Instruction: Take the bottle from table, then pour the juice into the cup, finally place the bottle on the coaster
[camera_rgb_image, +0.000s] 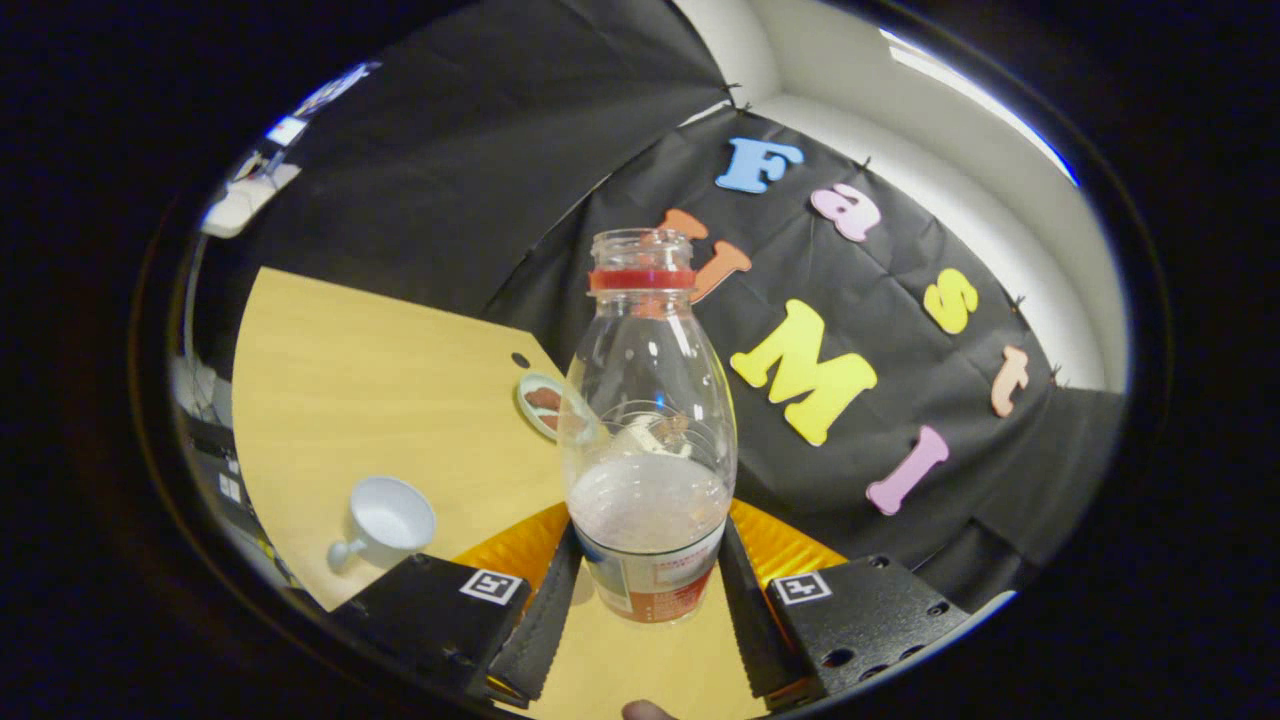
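In the gripper view, the gripper (648, 590) was clamped on the bottle (648, 430), both fingers (545, 620) pressing its lower sides. The bottle was uncapped and held tilted over the table (380, 380). The cup (388, 520) sat left of the bottle, and the coaster (540, 400) lay just behind it.

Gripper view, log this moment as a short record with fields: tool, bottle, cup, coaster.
tool: the tool is shut on the bottle, one finger on each side of its lower part
bottle: bottle, clear, uncapped, a little pale liquid at the bottom
cup: white cup on the table, beside the tool
coaster: coaster beyond the bottle, partly hidden
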